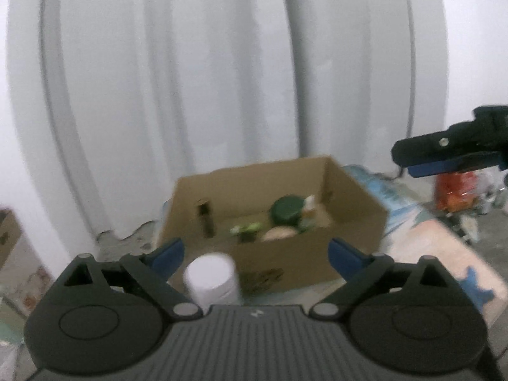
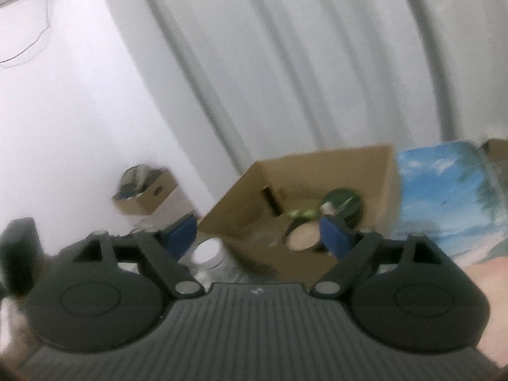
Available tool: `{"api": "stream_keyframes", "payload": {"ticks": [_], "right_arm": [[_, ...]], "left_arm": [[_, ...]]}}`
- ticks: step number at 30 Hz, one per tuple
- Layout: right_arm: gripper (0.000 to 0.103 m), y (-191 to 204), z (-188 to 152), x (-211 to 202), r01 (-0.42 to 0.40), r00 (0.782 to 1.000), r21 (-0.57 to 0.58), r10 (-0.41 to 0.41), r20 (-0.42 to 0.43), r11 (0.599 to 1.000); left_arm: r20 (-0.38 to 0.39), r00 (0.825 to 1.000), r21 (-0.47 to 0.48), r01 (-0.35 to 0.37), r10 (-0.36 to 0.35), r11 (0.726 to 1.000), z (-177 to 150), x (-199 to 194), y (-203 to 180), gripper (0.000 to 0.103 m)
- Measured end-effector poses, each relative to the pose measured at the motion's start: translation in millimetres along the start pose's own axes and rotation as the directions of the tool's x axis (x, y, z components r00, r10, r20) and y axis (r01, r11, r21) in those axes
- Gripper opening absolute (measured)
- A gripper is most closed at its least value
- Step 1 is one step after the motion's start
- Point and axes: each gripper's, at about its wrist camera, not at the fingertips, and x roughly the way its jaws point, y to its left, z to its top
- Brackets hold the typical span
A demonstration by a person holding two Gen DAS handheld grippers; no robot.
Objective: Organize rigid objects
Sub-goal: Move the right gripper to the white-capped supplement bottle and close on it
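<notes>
Lower left of the left wrist view, a white-capped container (image 1: 212, 281) stands just before the cardboard box (image 1: 276, 254), perhaps touching it. Left gripper (image 1: 255, 254) and right gripper (image 2: 258, 236) fingers gape, empty; a careless sweep could topple it.

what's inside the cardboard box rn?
In the cardboard box: a dark green round lid, a tan round thing, a small green-and-white item, a dark upright stick. The near wall hides the floor.

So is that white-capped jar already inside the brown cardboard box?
No, the white-capped jar stands outside the brown cardboard box, against its front wall.
</notes>
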Motion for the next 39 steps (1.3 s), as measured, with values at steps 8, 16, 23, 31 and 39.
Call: {"api": "stream_keyframes", "payload": {"ticks": [8,16,23,31,39], "right_arm": [[0.086,47.5,-17.8,62.4,-0.077,0.989,-0.053,0.07,-0.129,0.996],[0.085,88.8,-25.5,123.8,-0.065,0.981,-0.156,0.035,-0.189,0.986],[0.076,101.7,-31.2,174.1,-0.026,0.972,-0.222,-0.027,-0.232,0.975],[0.066,104.0,-38.7,200.5,-0.002,0.962,-0.256,-0.068,-0.264,0.967],[0.059,104.7,-43.6,215.2,-0.002,0.953,-0.279,-0.083,-0.292,0.96]], "left_arm": [[-0.065,0.996,-0.025,-0.062,0.06,0.998,-26.4,23.4,15.7,0.098],[-0.083,0.996,-0.059,-0.025,0.02,0.998,-48.5,54.5,32.2,0.087],[-0.081,0.997,-0.044,0.015,-0.019,0.999,-54.9,78.2,34.9,0.075],[-0.087,0.995,-0.048,0.035,-0.039,0.998,-61.3,98.9,36.0,0.062],[-0.08,0.995,-0.067,0.052,-0.057,0.996,-65.1,100.9,36.1,0.053]]}}
